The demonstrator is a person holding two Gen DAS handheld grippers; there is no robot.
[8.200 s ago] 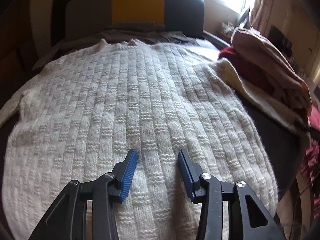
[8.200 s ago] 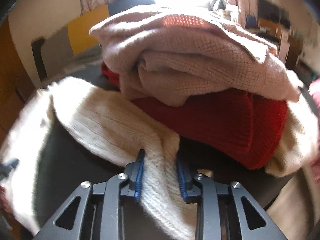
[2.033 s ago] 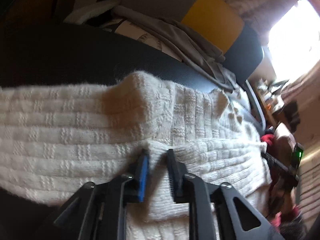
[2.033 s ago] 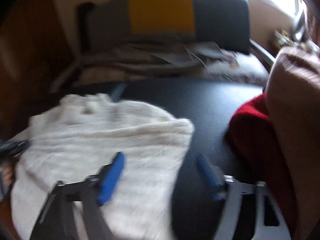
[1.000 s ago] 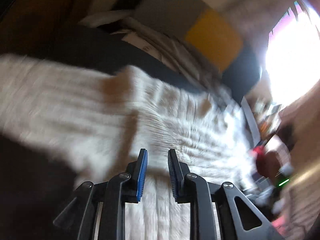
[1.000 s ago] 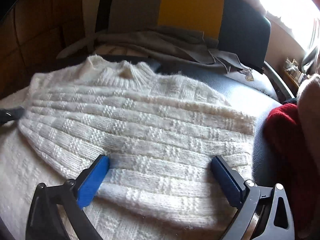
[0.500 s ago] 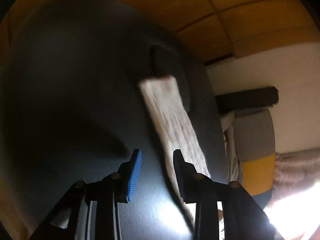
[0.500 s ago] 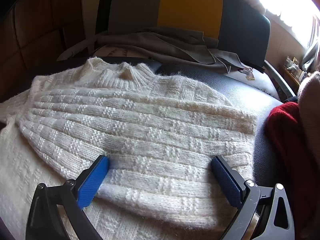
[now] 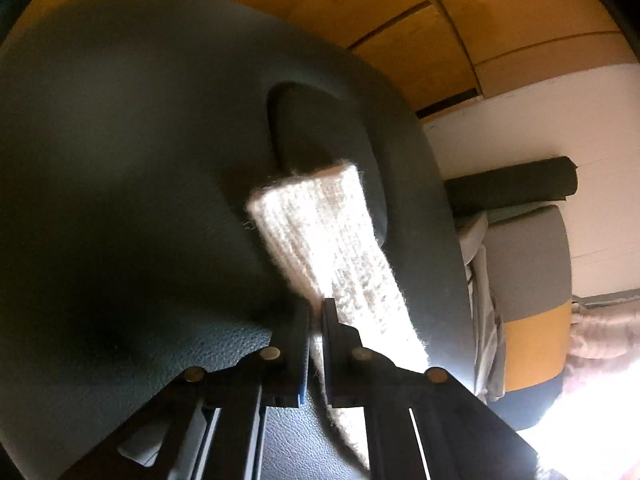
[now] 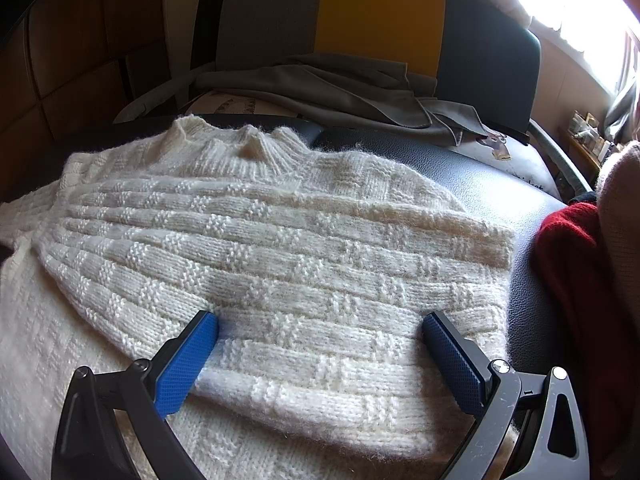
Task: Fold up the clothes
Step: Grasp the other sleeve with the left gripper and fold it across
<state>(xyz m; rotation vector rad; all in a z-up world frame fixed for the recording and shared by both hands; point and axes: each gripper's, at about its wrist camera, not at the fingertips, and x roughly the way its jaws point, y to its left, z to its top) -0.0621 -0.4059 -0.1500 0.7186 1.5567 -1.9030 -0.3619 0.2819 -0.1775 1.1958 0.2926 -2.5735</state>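
My left claw [image 9: 315, 322] is pinched nearly shut on a sleeve [image 9: 320, 240] of the cream sweater [image 10: 272, 248]; only a sliver shows between its fingers [image 9: 296, 332], and the knit runs through that sliver. Past the tips the sleeve stretches away as a flat strip over the dark table [image 9: 120, 160], its cuff end square and fuzzy, with a dark shadow just beyond it. The view is tilted hard, so the wood panels [image 9: 400, 20] and the white wall [image 9: 540, 120] sit above and to the right, and the chair [image 9: 528, 280] lies sideways at the right edge, grey over yellow.

My right claw [image 10: 320, 336] is spread wide and has hold of nothing. Its blue pads [image 10: 188, 356] rest low over the sweater, one near each side of the folded part. The sweater lies flat on the table, collar toward the chair, with the other sleeve folded across the chest so its ribs run crosswise and its cuff ends near the sweater's right edge. Bare table shows just right of that edge. Beyond it, at the right border, are a red knit [image 10: 572, 280] and a pale pinkish knit [image 10: 620, 208] touching it. A grey cloth [image 10: 340, 84] is draped over the chair seat behind the collar.
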